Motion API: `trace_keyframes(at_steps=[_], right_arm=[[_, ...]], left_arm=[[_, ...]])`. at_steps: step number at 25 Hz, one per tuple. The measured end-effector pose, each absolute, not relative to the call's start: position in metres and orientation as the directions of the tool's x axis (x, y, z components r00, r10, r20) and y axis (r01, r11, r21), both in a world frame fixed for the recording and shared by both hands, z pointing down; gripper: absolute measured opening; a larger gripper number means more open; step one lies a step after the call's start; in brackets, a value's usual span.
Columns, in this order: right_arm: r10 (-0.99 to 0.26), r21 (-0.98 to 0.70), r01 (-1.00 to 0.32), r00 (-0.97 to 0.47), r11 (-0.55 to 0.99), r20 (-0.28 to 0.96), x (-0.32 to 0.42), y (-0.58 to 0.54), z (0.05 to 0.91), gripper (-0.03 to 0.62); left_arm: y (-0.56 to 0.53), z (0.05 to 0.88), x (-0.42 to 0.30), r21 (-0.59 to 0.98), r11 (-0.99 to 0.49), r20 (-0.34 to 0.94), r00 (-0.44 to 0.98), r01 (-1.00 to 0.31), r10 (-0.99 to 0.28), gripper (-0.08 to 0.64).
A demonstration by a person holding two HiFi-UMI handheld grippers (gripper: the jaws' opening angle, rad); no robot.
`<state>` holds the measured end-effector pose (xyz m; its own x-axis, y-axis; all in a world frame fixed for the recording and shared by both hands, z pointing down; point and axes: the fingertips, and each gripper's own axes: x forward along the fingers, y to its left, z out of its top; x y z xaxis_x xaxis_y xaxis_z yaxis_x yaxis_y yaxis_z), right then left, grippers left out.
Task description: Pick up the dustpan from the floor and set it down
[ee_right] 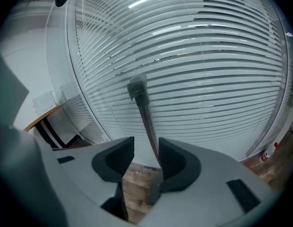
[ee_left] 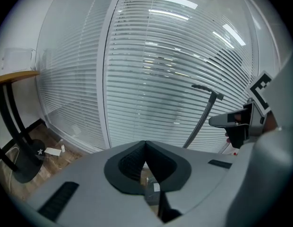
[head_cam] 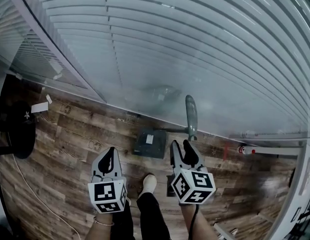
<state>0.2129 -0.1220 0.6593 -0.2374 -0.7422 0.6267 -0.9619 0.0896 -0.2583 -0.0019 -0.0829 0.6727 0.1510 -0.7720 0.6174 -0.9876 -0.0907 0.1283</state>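
The dark dustpan rests on the wooden floor by the glass wall, its long handle standing upright. My right gripper is open at the handle's lower part. In the right gripper view the handle runs up between the spread jaws of that gripper, close beside the right pad, and neither pad presses on it. My left gripper hangs to the left of the pan, shut and empty. In the left gripper view its tips meet, and the handle and right gripper show to the right.
A glass wall with white blinds runs behind the pan. A black round base and table legs stand at the left, with paper scraps and a white cable. A red-and-white object lies right. The person's shoe is near.
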Motion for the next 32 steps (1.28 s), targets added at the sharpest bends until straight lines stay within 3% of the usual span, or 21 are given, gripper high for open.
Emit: trace_keyframes(at_steps=[22, 32], right_arm=[[-0.768, -0.2, -0.977, -0.187, 0.078, 0.612, 0.212, -0.158, 0.659, 0.172], [-0.788, -0.165, -0.985, -0.147, 0.058, 0.599, 0.218, -0.161, 0.657, 0.115]], left_arm=[[-0.089, 0.684, -0.013, 0.141, -0.046, 0.631, 0.125, -0.989, -0.765, 0.015], [-0.09, 0.687, -0.013, 0.133, -0.045, 0.636, 0.12, -0.99, -0.762, 0.015]])
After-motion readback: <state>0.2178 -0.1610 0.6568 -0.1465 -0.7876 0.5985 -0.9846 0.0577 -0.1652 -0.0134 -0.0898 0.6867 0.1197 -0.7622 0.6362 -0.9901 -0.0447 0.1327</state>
